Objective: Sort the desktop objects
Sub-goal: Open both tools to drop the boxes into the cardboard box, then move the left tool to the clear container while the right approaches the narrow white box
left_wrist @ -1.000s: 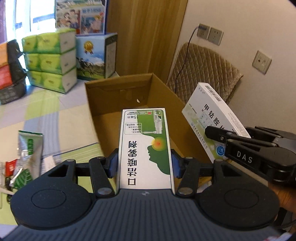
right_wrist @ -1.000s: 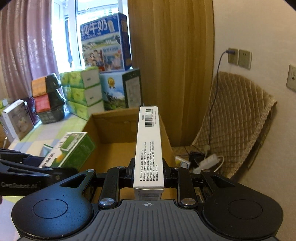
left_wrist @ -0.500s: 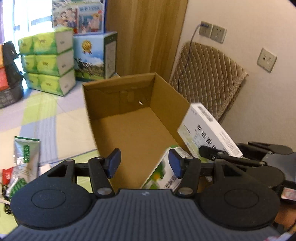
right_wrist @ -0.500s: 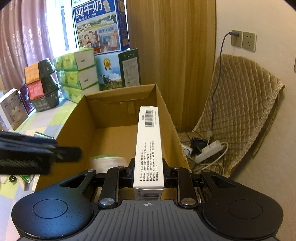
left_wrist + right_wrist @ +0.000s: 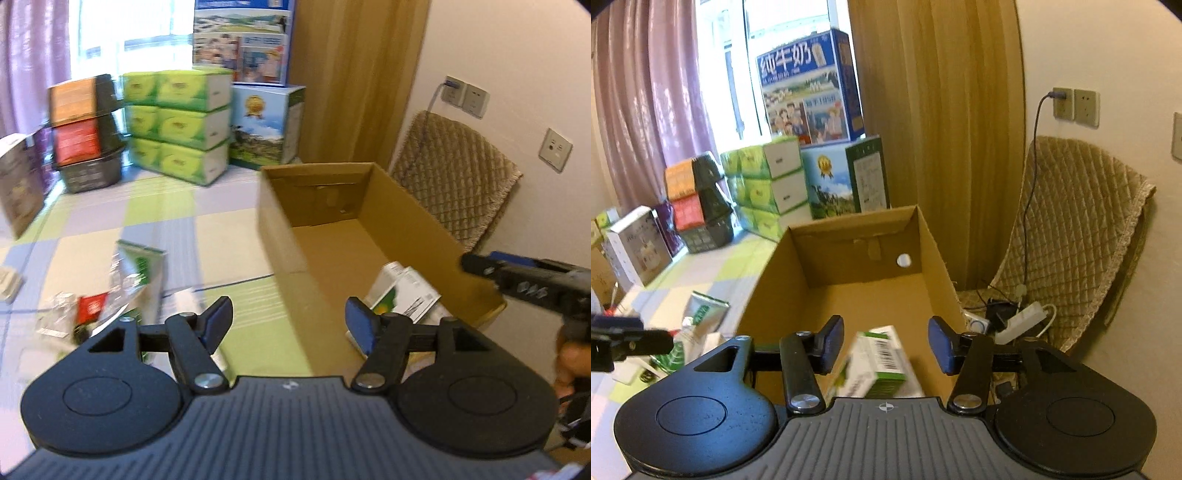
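My left gripper (image 5: 290, 323) is spread wide and holds nothing, over the near left wall of the carton (image 5: 280, 236). My right gripper (image 5: 886, 345) is wide too, empty, above the carton's near end. Two boxes (image 5: 404, 295) lie inside the carton on its floor, touching, near its right wall. Packets (image 5: 138, 273) lie on the table (image 5: 207, 236) left of the carton.

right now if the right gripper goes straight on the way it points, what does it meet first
Probably the green-and-white cardboard medicine box lying in the open brown cardboard carton, just ahead of the open right gripper. Depth is unclear in the blur.
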The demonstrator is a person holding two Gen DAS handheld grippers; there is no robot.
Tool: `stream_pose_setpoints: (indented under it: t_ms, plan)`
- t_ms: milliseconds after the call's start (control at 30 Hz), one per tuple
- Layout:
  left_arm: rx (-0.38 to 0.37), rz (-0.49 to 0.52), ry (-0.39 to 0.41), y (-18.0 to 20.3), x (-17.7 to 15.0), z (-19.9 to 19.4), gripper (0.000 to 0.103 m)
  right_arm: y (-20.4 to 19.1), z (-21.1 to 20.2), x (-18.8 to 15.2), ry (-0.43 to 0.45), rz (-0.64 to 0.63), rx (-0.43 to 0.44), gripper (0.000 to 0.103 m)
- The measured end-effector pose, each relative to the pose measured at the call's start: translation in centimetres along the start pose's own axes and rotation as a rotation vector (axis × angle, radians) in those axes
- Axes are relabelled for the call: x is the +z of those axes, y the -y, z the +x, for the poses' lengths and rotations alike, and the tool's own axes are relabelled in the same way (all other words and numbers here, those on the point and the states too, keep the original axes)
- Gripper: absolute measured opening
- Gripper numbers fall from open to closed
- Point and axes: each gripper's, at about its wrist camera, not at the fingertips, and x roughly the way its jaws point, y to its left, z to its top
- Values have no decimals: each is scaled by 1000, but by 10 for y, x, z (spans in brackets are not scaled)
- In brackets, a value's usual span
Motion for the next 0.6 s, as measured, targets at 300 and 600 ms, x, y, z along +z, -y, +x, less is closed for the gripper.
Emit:
stream_pose_setpoints:
  t_ms: [300,600]
  plan:
    - [73,-96,3,-43,-41,-49,79,-42,-47,-17,22,-15,68,73]
    - [217,-135,-4,-100,-89,-96,84,-105,-68,-42,1,-48,191,85]
